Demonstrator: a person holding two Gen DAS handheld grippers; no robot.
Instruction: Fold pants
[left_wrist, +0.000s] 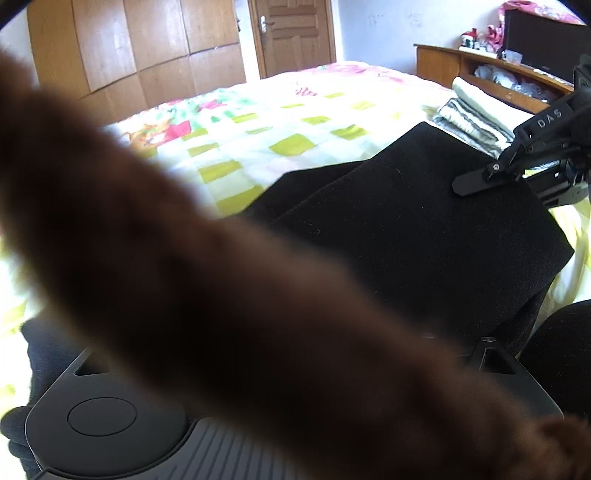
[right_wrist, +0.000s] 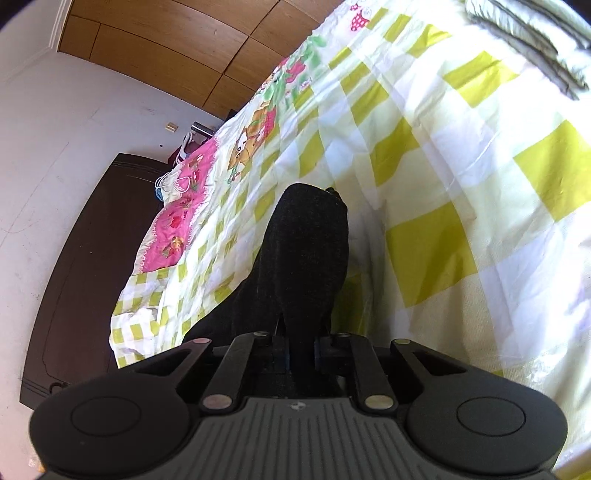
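Note:
The black pants (left_wrist: 406, 229) lie partly folded on the checkered bedspread (left_wrist: 258, 136). My right gripper (left_wrist: 461, 186) comes in from the right edge and pinches their far right edge. In the right wrist view that gripper (right_wrist: 299, 350) is shut on a bunch of the black pants (right_wrist: 306, 251), which hang lifted over the bed. A blurred brown fuzzy thing (left_wrist: 184, 258) lies right in front of the left wrist lens and hides my left gripper's fingers; only its body (left_wrist: 103, 417) shows, with black cloth around it.
A folded stack of striped and pale cloth (left_wrist: 476, 114) rests at the bed's far right, also seen as striped cloth (right_wrist: 535, 44). A wooden wardrobe (left_wrist: 129, 55), a door (left_wrist: 295, 37) and a shelf unit (left_wrist: 491, 70) stand behind. A dark cabinet (right_wrist: 74, 258) is beside the bed.

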